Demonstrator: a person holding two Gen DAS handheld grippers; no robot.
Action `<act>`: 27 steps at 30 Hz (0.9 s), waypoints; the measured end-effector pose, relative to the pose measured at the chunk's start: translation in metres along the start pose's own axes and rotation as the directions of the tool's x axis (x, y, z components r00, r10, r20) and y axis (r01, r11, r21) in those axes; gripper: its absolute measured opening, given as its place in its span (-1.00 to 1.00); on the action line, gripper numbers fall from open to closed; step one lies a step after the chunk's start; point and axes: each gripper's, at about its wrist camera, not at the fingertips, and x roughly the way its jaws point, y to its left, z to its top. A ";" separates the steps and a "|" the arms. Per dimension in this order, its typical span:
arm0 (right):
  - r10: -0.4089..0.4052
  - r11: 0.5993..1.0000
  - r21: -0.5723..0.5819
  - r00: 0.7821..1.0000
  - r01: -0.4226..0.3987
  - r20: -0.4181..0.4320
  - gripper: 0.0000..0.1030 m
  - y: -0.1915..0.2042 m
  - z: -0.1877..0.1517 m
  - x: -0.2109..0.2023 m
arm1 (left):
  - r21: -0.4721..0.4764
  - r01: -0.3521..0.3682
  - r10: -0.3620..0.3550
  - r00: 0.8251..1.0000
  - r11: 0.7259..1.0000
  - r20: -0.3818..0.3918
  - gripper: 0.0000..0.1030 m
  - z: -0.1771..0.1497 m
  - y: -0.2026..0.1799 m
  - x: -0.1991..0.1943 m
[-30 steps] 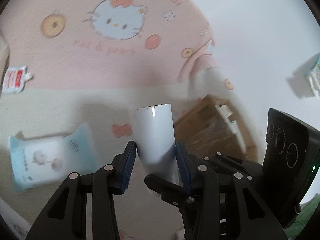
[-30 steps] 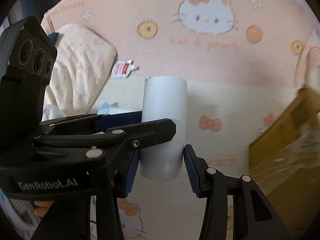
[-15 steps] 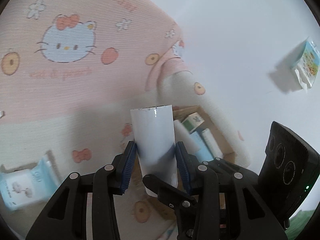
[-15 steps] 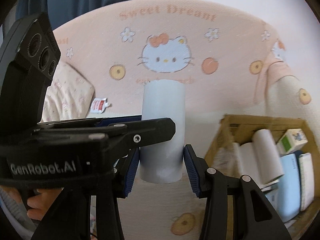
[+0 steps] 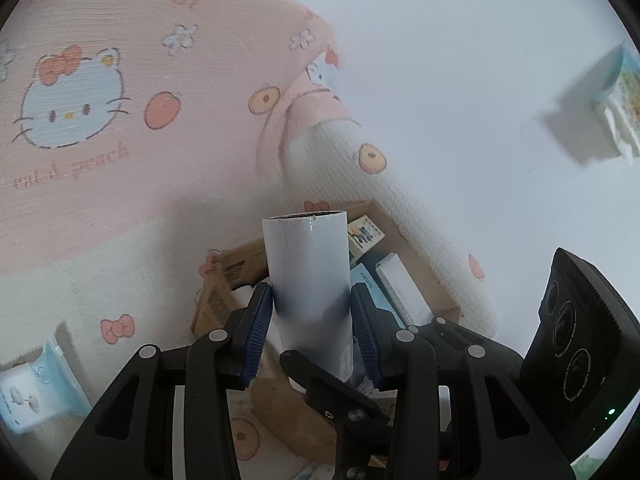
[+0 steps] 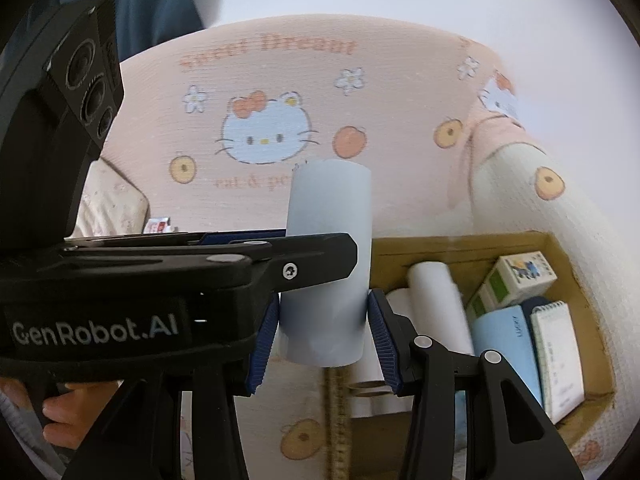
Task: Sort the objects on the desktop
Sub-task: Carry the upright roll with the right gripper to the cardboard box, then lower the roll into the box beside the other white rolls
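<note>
The white roll stands upright between the blue pads of the left tool, clamped near its lower half; the right tool grips the same roll from the other side, so both are closed on it. It looks like a hollow tube of rolled paper or film: probably light, fairly stiff along its length but easy to dent across, with a glossy skin that may slip. The mid-to-low hold on the round wall seems sound; squeezing harder risks crushing it.

Beyond and below the left tool lies the cardboard box, mostly hidden behind the roll. The right wrist view opens it up: other white rolls, a small carton and a spiral notepad inside, ahead and right of the tool. It also shows the person's fingers on the left handle. Only the left view shows the tissue pack at lower left, on the cartoon-cat blanket.
</note>
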 end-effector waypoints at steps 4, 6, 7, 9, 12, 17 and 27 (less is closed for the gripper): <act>0.048 0.997 0.062 0.998 -0.046 -0.033 -0.16 -0.025 -0.001 0.008 | -0.002 -0.034 0.034 0.996 0.999 -0.086 -0.14 0.011 -0.009 0.021; 0.072 0.994 0.086 0.996 -0.067 -0.056 -0.16 -0.037 -0.003 0.013 | -0.018 -0.046 0.043 0.989 0.999 -0.145 -0.15 0.016 -0.009 0.035; 0.084 0.992 0.098 0.994 -0.077 -0.072 -0.16 -0.042 -0.003 0.017 | -0.027 -0.050 0.045 0.985 0.998 -0.164 -0.15 0.018 -0.008 0.039; 0.107 0.988 0.123 0.990 -0.095 -0.095 -0.16 -0.051 -0.004 0.024 | -0.034 -0.057 0.049 0.980 0.998 -0.193 -0.16 0.022 -0.007 0.047; 0.134 0.982 0.146 0.984 -0.117 -0.113 -0.16 -0.059 -0.005 0.030 | -0.040 -0.088 0.076 0.967 0.995 -0.243 -0.16 0.027 -0.009 0.059; 0.150 0.978 0.164 0.980 -0.129 -0.130 -0.16 -0.068 -0.007 0.038 | -0.035 -0.143 0.125 0.943 0.989 -0.308 -0.16 0.031 -0.013 0.074; 0.159 0.977 0.167 0.977 -0.135 -0.139 -0.16 -0.078 -0.013 0.038 | -0.044 -0.253 0.211 0.881 0.966 -0.423 -0.16 0.032 -0.004 0.105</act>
